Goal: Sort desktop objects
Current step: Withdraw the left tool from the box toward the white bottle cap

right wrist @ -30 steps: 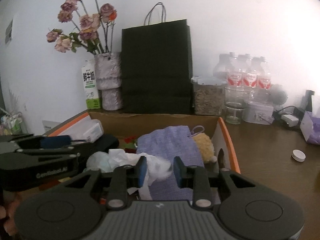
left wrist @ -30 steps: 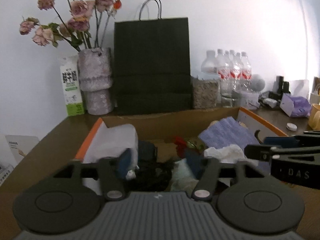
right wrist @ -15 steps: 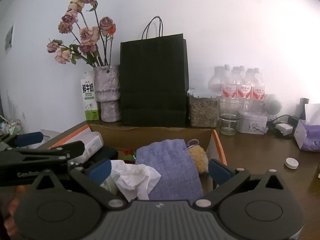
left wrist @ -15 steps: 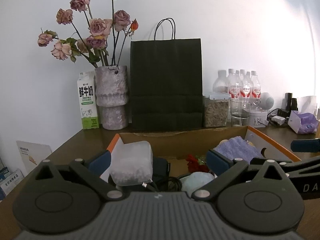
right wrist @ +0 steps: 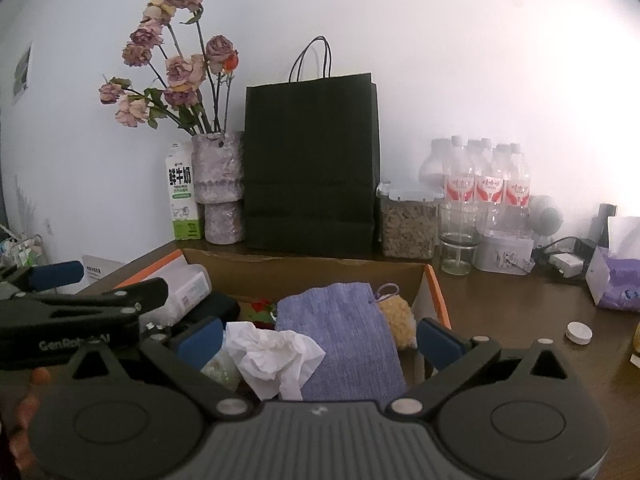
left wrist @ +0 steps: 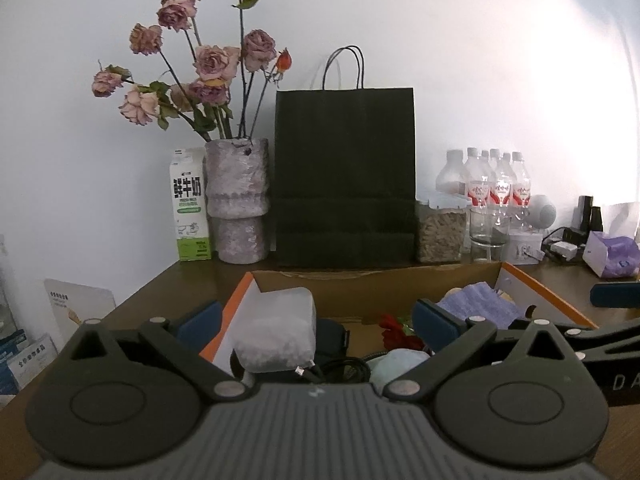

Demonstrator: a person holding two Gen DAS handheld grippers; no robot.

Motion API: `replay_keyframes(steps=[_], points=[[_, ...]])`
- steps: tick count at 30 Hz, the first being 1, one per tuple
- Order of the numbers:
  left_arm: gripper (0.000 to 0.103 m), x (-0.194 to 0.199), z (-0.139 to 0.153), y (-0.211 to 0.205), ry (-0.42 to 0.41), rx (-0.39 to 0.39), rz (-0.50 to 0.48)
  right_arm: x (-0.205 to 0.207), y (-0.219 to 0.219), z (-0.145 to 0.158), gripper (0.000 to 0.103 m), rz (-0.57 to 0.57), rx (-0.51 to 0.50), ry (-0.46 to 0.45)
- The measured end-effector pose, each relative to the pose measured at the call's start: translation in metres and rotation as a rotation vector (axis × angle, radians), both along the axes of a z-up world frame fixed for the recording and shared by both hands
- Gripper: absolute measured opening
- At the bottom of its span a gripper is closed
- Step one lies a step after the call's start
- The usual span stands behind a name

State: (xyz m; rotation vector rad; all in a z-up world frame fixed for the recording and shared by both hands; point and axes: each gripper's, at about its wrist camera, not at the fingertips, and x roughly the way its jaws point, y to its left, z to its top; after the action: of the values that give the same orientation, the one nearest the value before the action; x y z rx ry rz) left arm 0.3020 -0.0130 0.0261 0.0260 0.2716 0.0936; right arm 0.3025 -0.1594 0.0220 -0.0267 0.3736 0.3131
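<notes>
An open cardboard box [left wrist: 544, 286] with an orange rim sits on the brown table, and both grippers hover at its near side. My left gripper [left wrist: 318, 318] is open, with nothing pinched between its blue pads. Beyond them lie a white plastic-wrapped packet [left wrist: 276, 332], black cables [left wrist: 340, 364] and a red item [left wrist: 396, 332]. My right gripper [right wrist: 320, 340] is open too. Below it, untouched, lie a crumpled white tissue [right wrist: 276, 356] and a purple cloth [right wrist: 340, 332]. A yellow fuzzy thing [right wrist: 396, 316] lies beside the cloth.
Against the wall stand a black paper bag [left wrist: 344, 176], a vase of dried roses [left wrist: 236, 200], a milk carton [left wrist: 190, 204], a grain jar [right wrist: 408, 220] and several water bottles [right wrist: 488, 188]. A purple tissue pack [right wrist: 616, 284] and a white cap [right wrist: 579, 332] lie right of the box.
Both grippers' jaws spread from narrow to wide. The right one let go of the white tissue, which now lies in the box. The left view rose and shows more of the wall.
</notes>
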Motion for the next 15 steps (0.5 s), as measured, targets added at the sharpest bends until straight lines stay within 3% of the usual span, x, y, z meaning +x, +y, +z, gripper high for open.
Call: replay_keyframes(steps=[15], points=[[0.103,-0.043,0.014,-0.005,0.037,0.024,-0.003,-0.043,-0.018,0.013,0.103,0.014,0.001,0.014]])
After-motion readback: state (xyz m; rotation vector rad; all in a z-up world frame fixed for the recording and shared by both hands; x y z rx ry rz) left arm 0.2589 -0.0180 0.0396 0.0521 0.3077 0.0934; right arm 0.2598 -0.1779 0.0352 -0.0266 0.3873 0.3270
